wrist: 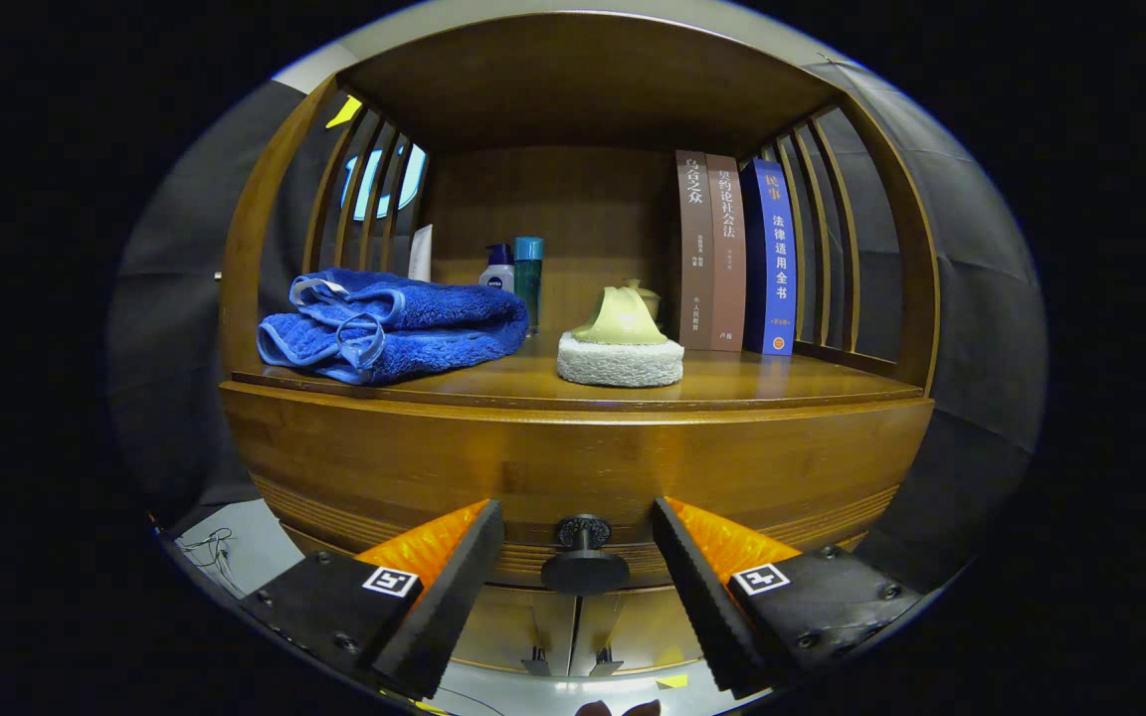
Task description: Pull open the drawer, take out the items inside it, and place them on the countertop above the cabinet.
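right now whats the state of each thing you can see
drawer: closed
knob: between the fingers, not gripped
gripper: open
blue towel: folded, lying on the countertop
three books: upright
two bottles: upright, capped

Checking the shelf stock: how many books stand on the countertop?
3 books, upright side by side at the right rear: brown book, reddish-brown book, blue book. None seems hidden. The open gripper flanks the drawer knob.

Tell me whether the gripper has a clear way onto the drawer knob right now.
Probably yes. The gripper is open, and the drawer knob sits between its jaws with a gap on each side and nothing in between.
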`<state>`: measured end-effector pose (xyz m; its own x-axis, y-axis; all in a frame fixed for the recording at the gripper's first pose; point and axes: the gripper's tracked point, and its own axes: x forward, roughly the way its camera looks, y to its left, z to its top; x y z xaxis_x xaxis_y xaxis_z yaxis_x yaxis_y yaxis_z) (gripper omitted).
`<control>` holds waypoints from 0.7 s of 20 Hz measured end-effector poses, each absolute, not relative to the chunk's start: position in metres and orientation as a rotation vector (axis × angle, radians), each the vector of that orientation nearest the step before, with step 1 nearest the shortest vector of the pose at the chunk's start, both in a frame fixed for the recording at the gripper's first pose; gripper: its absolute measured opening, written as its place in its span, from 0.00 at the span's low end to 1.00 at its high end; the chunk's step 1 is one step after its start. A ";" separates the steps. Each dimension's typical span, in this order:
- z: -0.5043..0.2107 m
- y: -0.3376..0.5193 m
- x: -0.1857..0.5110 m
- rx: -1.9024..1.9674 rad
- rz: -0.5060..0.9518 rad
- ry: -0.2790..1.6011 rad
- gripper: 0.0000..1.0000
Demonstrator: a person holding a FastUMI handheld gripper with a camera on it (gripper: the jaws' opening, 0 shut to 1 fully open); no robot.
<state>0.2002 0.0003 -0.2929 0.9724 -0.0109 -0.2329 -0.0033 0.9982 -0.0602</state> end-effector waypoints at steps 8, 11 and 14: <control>-0.267 0.007 0.193 -0.123 0.014 0.202 0.99; -0.235 0.016 0.175 -0.138 0.030 0.164 0.99; -0.198 0.021 0.150 -0.143 0.034 0.128 0.99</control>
